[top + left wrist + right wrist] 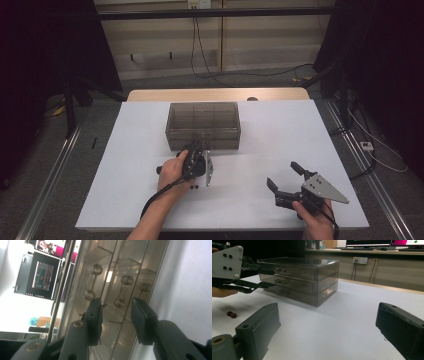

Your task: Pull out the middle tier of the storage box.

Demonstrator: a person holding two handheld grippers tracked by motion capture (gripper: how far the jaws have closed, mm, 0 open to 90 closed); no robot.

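Nearest the person, the right hand-held gripper (285, 177) hovers low over the white worktop (260, 150), its jaws spread wide with nothing between them. Just left of it and a little farther in, two small dark red beads (231, 314) lie touching on the worktop, beside the person's left hand (172, 170). That hand carries the left hand-held gripper (198, 148), turned on its side, right up at the front of the smoky translucent plastic drawer chest (203, 125). Its jaws stand partly apart at a clear dumbbell-shaped drawer handle (123, 291), and I can't tell whether the pads touch it. The chest stands mid-worktop with all its drawers pushed in.
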